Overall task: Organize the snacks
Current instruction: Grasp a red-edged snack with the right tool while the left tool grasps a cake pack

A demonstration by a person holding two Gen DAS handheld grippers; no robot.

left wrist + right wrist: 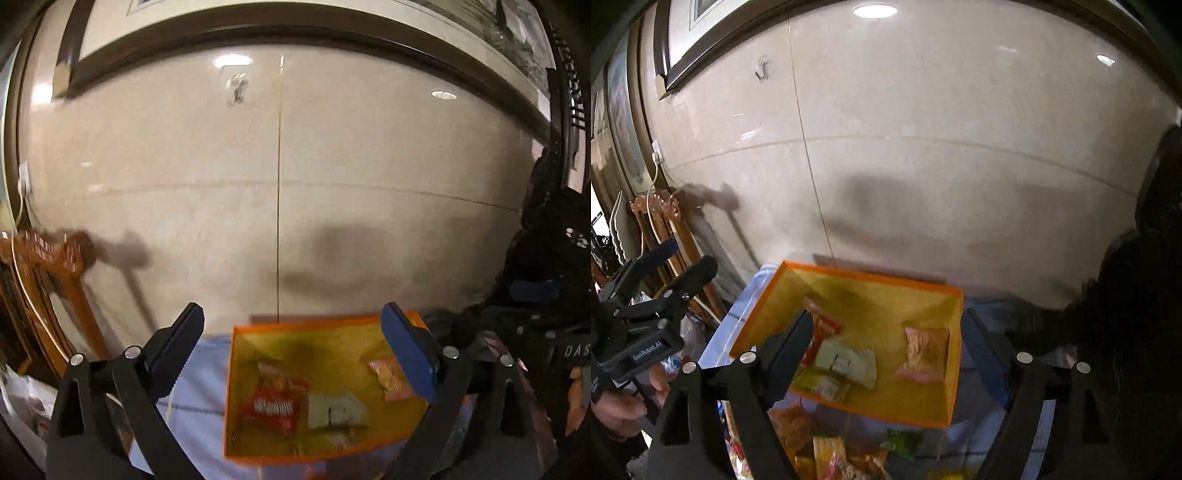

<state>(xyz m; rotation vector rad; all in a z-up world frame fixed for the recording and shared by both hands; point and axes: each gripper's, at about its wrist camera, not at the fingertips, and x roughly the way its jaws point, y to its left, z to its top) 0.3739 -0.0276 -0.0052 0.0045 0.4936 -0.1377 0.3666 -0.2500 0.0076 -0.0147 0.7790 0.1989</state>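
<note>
Orange box (955, 354): holding red packet (275, 404), white packet (849, 363), pink packet (925, 354). You are hovering left gripper (291, 352) and right gripper (890, 354) over it, jaws released, gripping nothing.

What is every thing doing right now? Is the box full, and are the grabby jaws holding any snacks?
Orange-rimmed yellow box: open-topped, only partly filled.
Red snack packet: lying flat in the box.
Pale green packet: lying in the box, beside the red one.
Pink packet: lying in the box, apart from the others.
Loose snack pile: outside the box, unsorted.
Left gripper: jaws open, empty.
Right gripper: jaws open, empty.
</note>
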